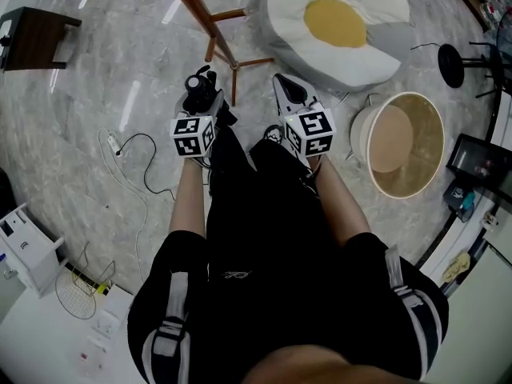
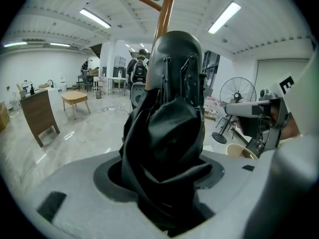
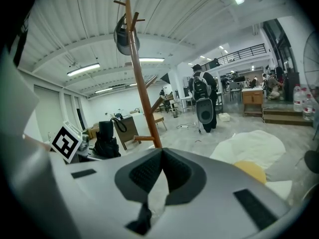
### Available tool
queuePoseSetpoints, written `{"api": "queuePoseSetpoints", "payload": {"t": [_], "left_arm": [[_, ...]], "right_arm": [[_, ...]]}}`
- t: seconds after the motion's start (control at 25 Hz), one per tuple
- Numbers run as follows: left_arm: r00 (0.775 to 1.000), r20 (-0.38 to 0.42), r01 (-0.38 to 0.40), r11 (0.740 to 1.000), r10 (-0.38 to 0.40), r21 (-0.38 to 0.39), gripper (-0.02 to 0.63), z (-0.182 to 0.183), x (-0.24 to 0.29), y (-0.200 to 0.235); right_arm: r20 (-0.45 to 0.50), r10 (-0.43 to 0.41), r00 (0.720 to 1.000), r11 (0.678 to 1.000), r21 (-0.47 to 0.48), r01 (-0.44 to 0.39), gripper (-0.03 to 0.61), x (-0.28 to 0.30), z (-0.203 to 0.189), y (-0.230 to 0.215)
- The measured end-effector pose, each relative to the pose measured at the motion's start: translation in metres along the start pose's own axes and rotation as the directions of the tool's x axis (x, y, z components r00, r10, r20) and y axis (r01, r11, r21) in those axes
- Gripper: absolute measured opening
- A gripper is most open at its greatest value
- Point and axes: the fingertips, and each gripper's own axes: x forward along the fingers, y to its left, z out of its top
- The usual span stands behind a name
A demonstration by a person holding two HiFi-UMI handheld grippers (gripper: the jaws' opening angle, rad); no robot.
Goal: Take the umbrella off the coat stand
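**A:** Showing what, largest first?

**B:** Showing the wooden coat stand standing on the floor ahead of both grippers. Then showing the folded black umbrella, off the stand's hooks and apart from its pole, though lined up with the pole in the left gripper view.

**A:** Being held how, and why so?

**B:** Being clamped by the left gripper around the bunched canopy, with the jaws kept partway apart by the bulk of the fabric. Probably gripping the thick middle to stop the load from slipping or swinging.

**A:** And the right gripper?

**B:** Pressing its jaws together on nothing and riding just beside the left. Likely waiting as a spare support. Judging the removal as all but done.
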Motion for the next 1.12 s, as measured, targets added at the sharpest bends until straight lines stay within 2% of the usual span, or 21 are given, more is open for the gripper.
{"api": "queuePoseSetpoints", "payload": {"t": [0.52,1.12], "left_arm": [[1.0,0.006,0.01,1.0,-0.01,-0.013,0.281,-0.005,-0.006,-0.003],[0.997,0.06,-0.036,0.998,0.039,-0.058,0.281,0.01,-0.03,-0.004]], "right_arm": [[0.0,0.019,1.0,1.0,-0.012,-0.019,0.005,0.001,-0.001,0.016],[0.021,0.044,0.999,0.998,-0.046,-0.043,0.005,0.005,0.01,0.021]]}}
